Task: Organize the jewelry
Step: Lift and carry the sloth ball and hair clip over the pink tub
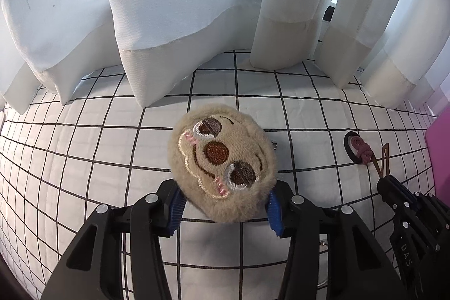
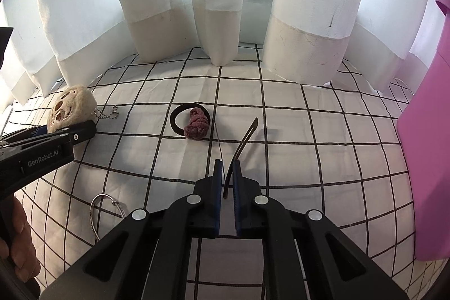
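A beige plush charm (image 1: 222,159) with an embroidered animal face sits between the blue pads of my left gripper (image 1: 225,207), which is shut on its lower half. In the right wrist view the plush charm (image 2: 71,106) trails a ball chain (image 2: 108,113), with the left gripper (image 2: 70,131) on it. My right gripper (image 2: 227,173) is shut on a thin brown hairpin (image 2: 244,142) whose prongs stick out forward above the cloth. A black hair tie with a maroon knot (image 2: 194,124) lies on the cloth ahead of it. The hair tie (image 1: 357,148) also shows at the right in the left wrist view.
A white cloth with a black grid (image 2: 309,159) covers the surface. White curtains (image 2: 182,4) hang along its far edge. A pink container (image 2: 424,159) stands at the right. A metal wire ring (image 2: 97,212) lies near left. A hand (image 2: 19,243) holds the left gripper.
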`<state>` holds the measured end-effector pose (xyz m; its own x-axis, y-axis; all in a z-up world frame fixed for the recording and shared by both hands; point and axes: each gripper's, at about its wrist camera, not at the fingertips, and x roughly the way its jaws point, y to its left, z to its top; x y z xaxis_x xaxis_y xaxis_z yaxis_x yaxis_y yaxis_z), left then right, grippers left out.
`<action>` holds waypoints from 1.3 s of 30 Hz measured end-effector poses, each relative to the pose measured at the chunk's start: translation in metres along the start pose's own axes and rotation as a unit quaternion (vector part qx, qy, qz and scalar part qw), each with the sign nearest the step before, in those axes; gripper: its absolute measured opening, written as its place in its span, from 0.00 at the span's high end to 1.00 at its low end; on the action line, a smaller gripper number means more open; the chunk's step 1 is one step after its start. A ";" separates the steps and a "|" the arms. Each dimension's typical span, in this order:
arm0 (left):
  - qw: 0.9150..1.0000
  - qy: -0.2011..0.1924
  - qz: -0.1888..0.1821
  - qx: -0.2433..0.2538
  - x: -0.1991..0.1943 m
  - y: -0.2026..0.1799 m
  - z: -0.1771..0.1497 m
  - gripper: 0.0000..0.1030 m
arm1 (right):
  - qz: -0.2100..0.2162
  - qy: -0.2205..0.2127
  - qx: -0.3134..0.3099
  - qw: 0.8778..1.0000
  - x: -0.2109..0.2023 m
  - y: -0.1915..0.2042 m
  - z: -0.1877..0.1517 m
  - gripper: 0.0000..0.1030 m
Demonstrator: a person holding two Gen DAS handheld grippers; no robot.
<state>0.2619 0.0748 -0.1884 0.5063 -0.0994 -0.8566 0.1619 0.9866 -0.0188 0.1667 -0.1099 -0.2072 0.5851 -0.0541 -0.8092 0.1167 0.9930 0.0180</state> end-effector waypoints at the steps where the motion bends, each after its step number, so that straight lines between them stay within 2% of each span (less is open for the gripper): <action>1: 1.000 -0.002 0.000 0.001 -0.002 0.004 0.000 0.55 | 0.004 0.000 0.005 1.000 -0.003 -0.001 -0.002 0.93; 4: 1.000 -0.008 0.000 0.005 -0.012 0.005 0.000 0.55 | 0.007 -0.003 0.014 1.000 -0.019 -0.014 0.010 0.93; 11: 1.000 -0.016 -0.016 0.006 -0.039 0.013 -0.004 0.55 | 0.013 -0.006 0.030 0.999 -0.043 -0.024 0.013 0.93; 13: 1.000 -0.019 -0.021 0.006 -0.048 0.016 -0.007 0.55 | 0.015 -0.007 0.031 0.999 -0.041 -0.018 0.019 0.93; 21: 0.998 -0.046 -0.035 0.014 -0.087 0.019 -0.013 0.55 | 0.034 -0.021 0.025 0.999 -0.075 -0.012 0.024 0.93; 26: 0.997 -0.068 -0.040 0.021 -0.119 0.019 -0.012 0.55 | 0.043 -0.046 0.023 0.998 -0.104 -0.009 0.032 0.93; 34: 0.992 -0.102 -0.062 0.039 -0.163 -0.001 -0.011 0.55 | 0.042 -0.082 0.019 0.996 -0.156 -0.015 0.046 0.93; 39: 0.987 -0.123 -0.085 0.052 -0.189 -0.024 -0.005 0.55 | 0.036 -0.107 0.020 0.993 -0.191 -0.031 0.054 0.93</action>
<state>0.1582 0.0701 -0.0281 0.6527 -0.3043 -0.6938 0.3423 0.9354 -0.0883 0.0948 -0.1364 -0.0219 0.7498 -0.0080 -0.6616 0.0969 0.9905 0.0978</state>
